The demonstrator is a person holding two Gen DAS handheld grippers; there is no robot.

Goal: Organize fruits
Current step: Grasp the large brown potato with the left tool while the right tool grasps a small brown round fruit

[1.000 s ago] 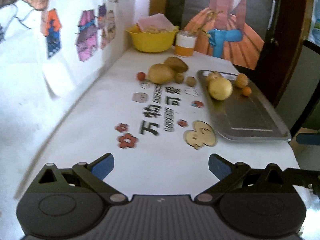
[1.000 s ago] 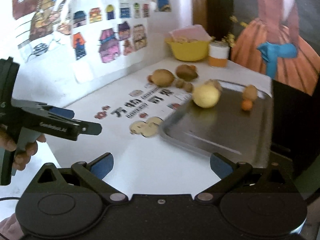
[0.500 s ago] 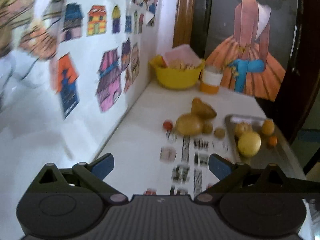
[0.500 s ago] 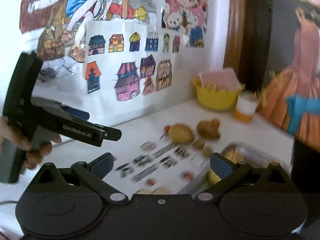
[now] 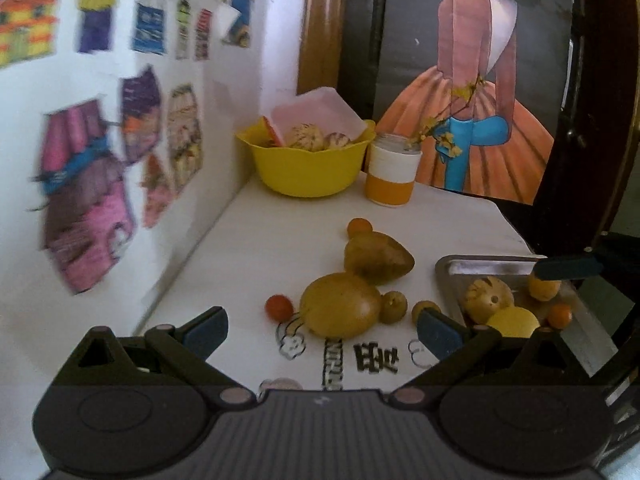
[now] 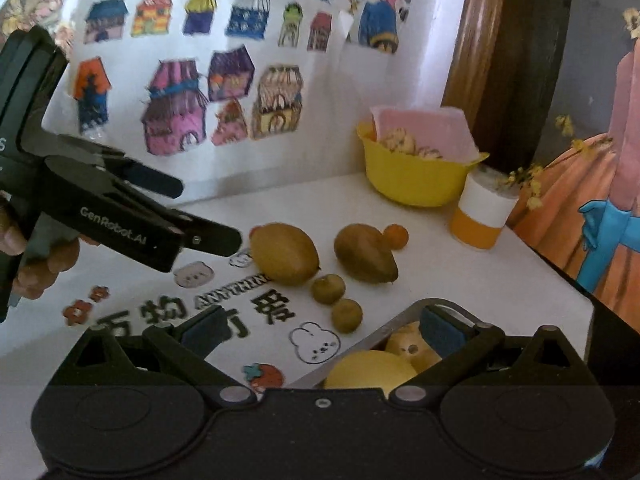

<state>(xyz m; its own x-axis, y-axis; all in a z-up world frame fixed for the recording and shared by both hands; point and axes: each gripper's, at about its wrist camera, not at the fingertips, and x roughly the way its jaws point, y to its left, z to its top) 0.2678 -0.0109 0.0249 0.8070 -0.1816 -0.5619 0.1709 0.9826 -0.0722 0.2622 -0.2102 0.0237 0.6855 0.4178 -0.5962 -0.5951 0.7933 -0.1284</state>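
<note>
— At the far corner of the white bench (image 5: pixel 248 240), what do the containers hold?

— Pale round fruit and a pink sheet sit in the yellow bowl (image 5: pixel 306 172); the orange-and-white cup (image 5: pixel 391 178) beside it holds a yellow-flowered sprig. On the right, the metal tray (image 5: pixel 452 276) carries a yellow lemon (image 5: pixel 513 321), a ridged pale fruit (image 5: pixel 489 301), a second yellow fruit (image 5: pixel 543 289) and a small orange one (image 5: pixel 559 314).

— And the loose fruit?

— Two large yellow-brown fruits (image 5: pixel 340 310) lie mid-bench, touching, with two small green ones (image 6: pixel 328 288) beside them, a red one (image 5: pixel 279 306) on the left and an orange one (image 5: pixel 359 226) behind.

— Where are the claws?

— The left claw (image 5: pixel 322 330) hangs wide open and empty, the nearer large fruit just ahead between its fingers. The right claw (image 6: pixel 320 332) is equally spread, holding nothing, over the tray's near corner.
</note>
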